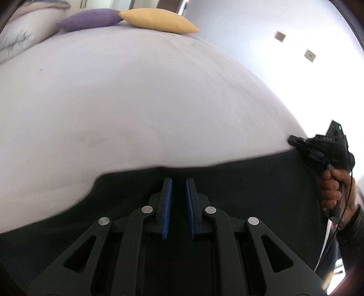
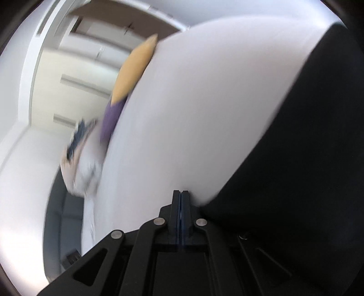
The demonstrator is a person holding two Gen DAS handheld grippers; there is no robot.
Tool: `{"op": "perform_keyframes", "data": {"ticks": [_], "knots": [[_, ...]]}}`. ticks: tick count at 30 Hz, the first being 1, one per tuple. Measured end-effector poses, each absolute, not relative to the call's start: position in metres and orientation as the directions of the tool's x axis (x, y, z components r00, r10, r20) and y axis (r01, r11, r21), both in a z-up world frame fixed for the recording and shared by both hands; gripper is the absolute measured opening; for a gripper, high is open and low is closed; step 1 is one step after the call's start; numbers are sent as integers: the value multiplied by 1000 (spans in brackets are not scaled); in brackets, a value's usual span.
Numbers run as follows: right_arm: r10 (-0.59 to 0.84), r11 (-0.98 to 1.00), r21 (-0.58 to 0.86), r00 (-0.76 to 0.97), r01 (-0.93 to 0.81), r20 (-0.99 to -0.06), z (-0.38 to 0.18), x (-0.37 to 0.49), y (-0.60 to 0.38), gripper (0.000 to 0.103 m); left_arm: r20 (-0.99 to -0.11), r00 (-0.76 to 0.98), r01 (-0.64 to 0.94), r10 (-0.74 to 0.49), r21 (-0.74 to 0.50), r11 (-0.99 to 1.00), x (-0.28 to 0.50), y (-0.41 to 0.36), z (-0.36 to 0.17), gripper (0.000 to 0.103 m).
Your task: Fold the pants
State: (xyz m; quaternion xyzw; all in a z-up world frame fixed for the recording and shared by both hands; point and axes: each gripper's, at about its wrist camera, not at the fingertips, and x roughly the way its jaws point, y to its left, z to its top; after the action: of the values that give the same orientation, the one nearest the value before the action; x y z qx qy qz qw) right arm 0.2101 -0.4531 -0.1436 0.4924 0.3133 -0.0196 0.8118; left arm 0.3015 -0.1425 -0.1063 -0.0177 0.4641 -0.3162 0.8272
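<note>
Black pants (image 1: 238,182) lie flat on the near part of a white bed (image 1: 147,102). My left gripper (image 1: 178,182) hovers over the pants' far edge with its blue pads a little apart, holding nothing. The right gripper (image 1: 295,141) shows at the right of the left wrist view, held by a hand at the pants' right corner. In the right wrist view, which is blurred by motion, my right gripper (image 2: 181,193) is shut at the edge of the pants (image 2: 307,159). Whether cloth sits between its fingers is not visible.
A purple cushion (image 1: 91,19) and a yellow cushion (image 1: 159,20) lie at the bed's far end, beside a patterned white pillow (image 1: 20,36). They also show in the right wrist view as the yellow cushion (image 2: 134,70) and the purple cushion (image 2: 111,123). A white wall (image 1: 295,45) is to the right.
</note>
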Motion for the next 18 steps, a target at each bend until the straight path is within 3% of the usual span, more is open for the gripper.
{"op": "perform_keyframes", "data": {"ticks": [5,8,11,15,18], "knots": [[94,467,760,829,452,-551,-117,163,-502,0,-764,465,459,-448,-225,860,310,-129,-94,12],[96,535,735,834,417,-543,-94,145,-475,7,-755,500,403,-423,-229,886,303,-108,-80,12],[320,562,790,816,245,-481,-95,140,-399,9,-730,491,389,-476,-304,869,273,-88,-68,12],[586,542,834,664,104,-464,-125,151,-274,10,-732,513,383,-448,-273,883,229,-74,-74,13],[668,579,815,550,39,-501,-144,159,-210,8,-774,498,320,-391,-254,912,226,-55,-93,12]]}}
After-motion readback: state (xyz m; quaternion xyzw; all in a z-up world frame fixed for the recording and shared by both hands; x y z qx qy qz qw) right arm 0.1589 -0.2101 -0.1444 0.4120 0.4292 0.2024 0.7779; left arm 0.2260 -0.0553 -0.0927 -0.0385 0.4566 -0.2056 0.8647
